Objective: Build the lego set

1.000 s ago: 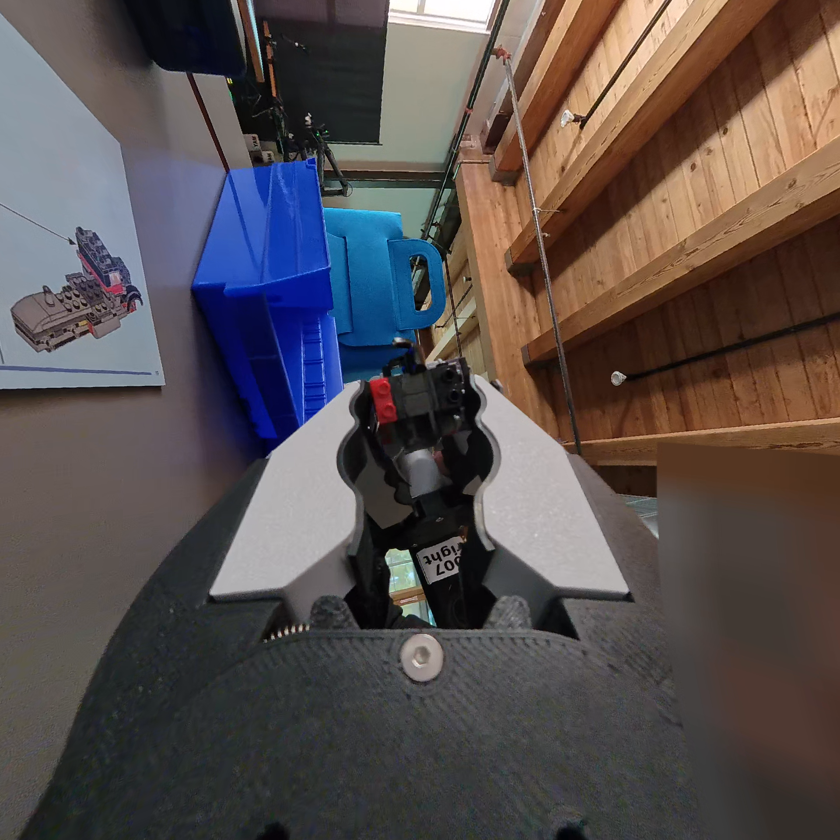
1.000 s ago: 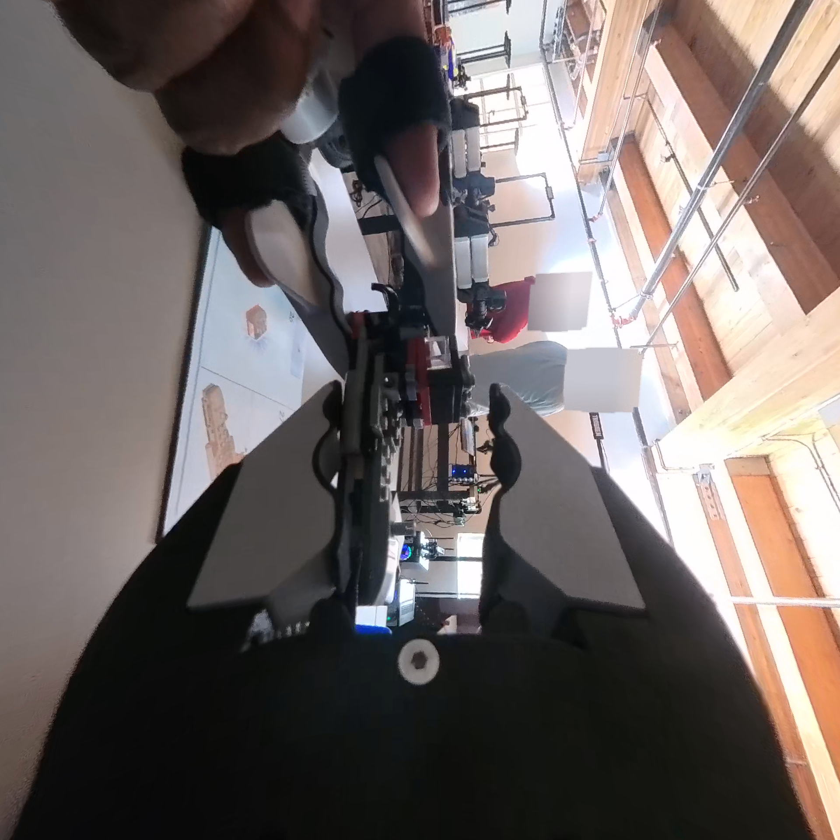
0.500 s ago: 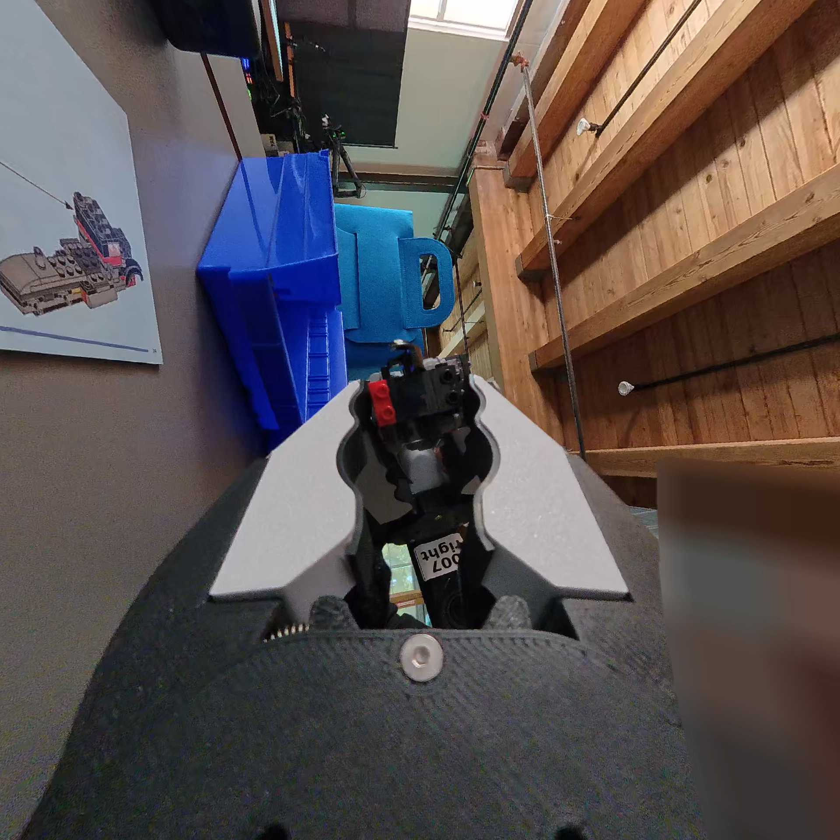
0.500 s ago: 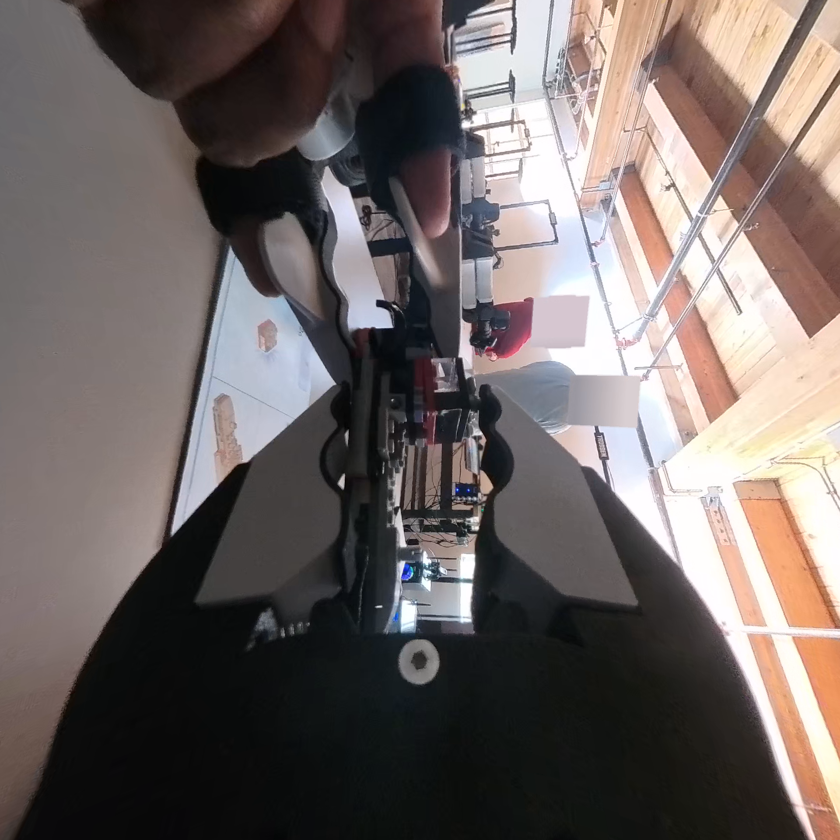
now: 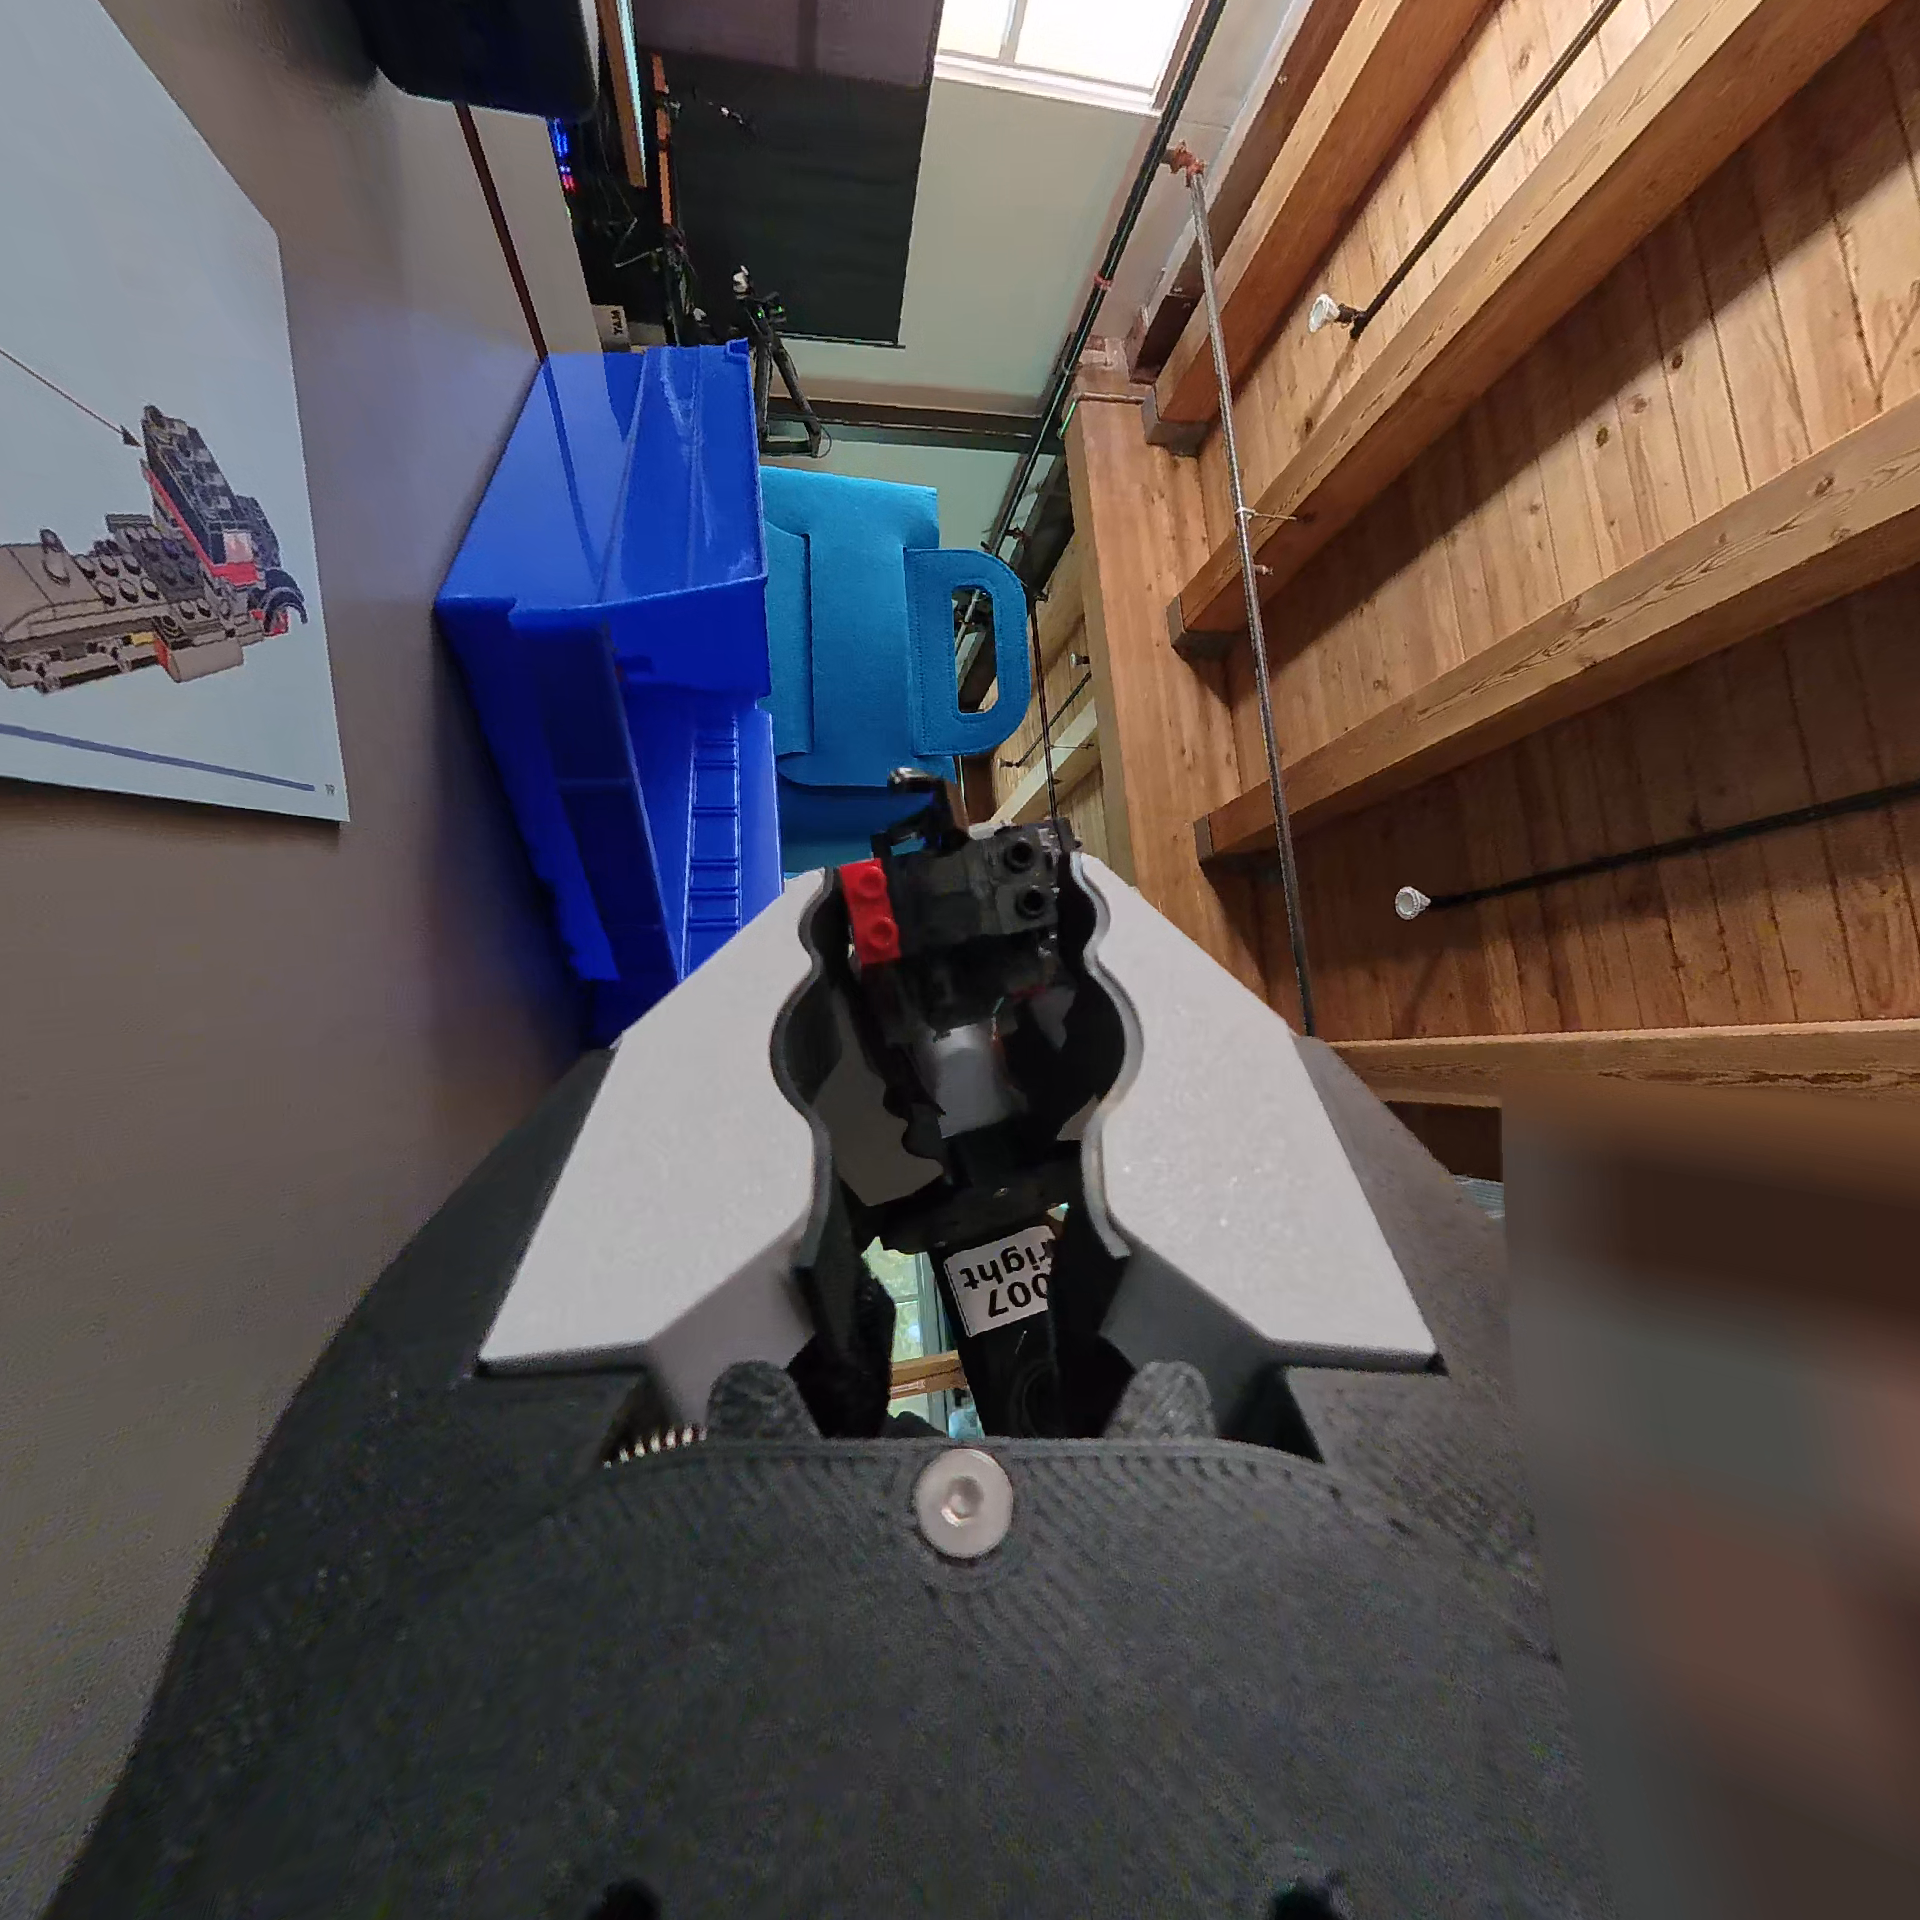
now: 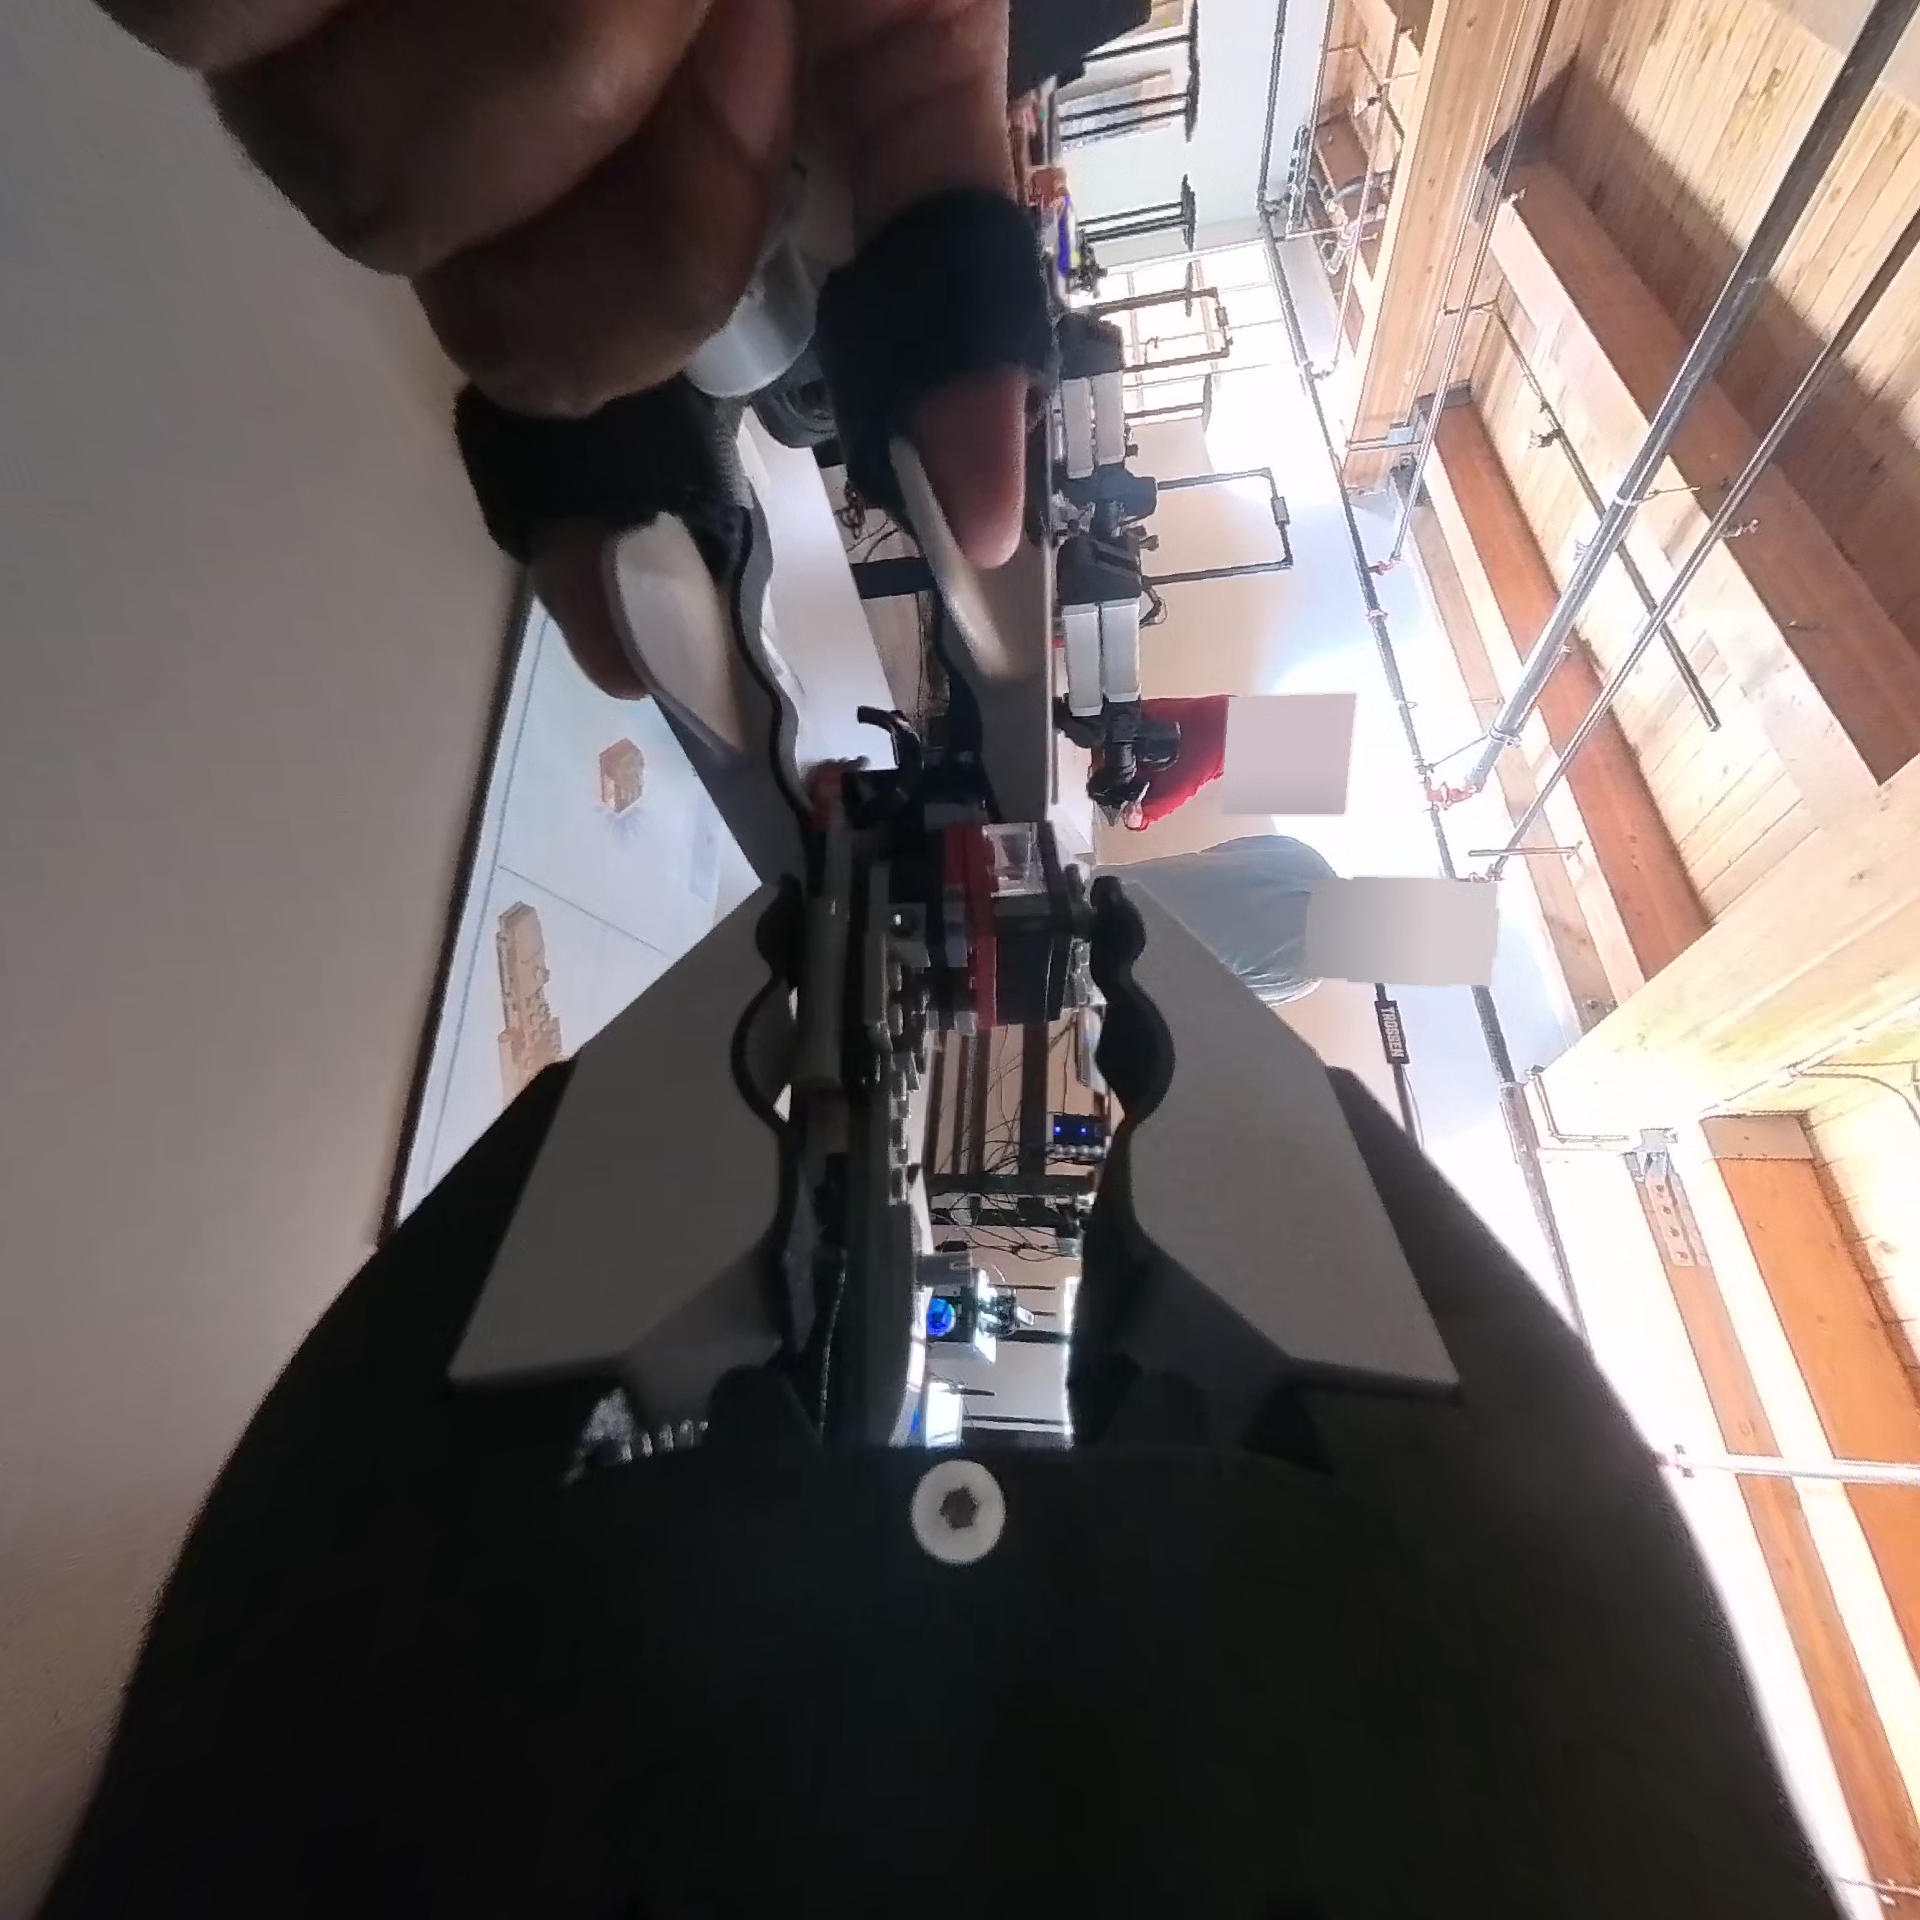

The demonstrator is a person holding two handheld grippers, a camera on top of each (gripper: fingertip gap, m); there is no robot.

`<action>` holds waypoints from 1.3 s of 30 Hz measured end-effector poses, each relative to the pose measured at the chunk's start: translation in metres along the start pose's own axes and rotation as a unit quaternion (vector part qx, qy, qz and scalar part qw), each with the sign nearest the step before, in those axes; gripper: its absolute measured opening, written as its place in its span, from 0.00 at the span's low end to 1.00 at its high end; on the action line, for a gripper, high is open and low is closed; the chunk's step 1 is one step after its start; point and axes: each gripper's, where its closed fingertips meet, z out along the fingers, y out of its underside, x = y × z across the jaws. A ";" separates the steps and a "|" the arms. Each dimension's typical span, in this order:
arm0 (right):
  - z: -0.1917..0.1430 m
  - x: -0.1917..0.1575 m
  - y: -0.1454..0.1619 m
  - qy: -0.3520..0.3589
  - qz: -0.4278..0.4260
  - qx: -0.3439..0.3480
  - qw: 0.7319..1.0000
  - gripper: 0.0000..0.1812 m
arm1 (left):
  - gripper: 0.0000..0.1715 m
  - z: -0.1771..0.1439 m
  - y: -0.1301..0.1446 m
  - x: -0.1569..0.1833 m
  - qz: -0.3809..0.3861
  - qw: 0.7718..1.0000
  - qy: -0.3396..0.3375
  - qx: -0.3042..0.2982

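The lego model (image 5: 961, 904) is a small black and grey build with a red piece at one end. It is held in the air between both grippers. My left gripper (image 5: 951, 883) is shut on its black end, with the red piece against the left finger. In the right wrist view the lego model (image 6: 935, 935) shows grey plates, red bricks and a clear piece. My right gripper (image 6: 940, 914) is shut on it, both fingers touching. The left gripper's pale fingers (image 6: 686, 644) and a person's hand (image 6: 623, 208) reach in from above.
A printed instruction sheet (image 5: 156, 582) lies on the grey table beside a blue plastic bin (image 5: 623, 644) and a light blue foam piece with a handle (image 5: 862, 623). The sheet also shows in the right wrist view (image 6: 582, 914). Wooden beams and people at desks are far behind. Both grippers' tips are close together, under 4 cm apart.
My right gripper's jaws have narrowed until the right finger touches the model. The left gripper keeps its hold, and both views have shifted slightly.
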 end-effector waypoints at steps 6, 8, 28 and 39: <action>-0.001 -0.001 0.001 -0.005 0.003 0.000 1.000 0.31 | 0.24 0.002 0.001 -0.001 -0.005 1.000 0.000 0.000; -0.001 -0.001 0.001 -0.004 0.001 -0.001 1.000 0.31 | 0.24 0.002 0.001 -0.002 -0.006 1.000 -0.001 0.001; -0.017 -0.010 0.014 0.001 0.092 -0.023 0.996 0.40 | 0.24 0.000 -0.018 -0.030 0.028 0.999 0.020 0.025; -0.051 -0.033 0.022 -0.143 0.693 0.019 0.706 0.44 | 0.23 0.004 0.007 -0.029 0.122 0.987 0.025 -0.102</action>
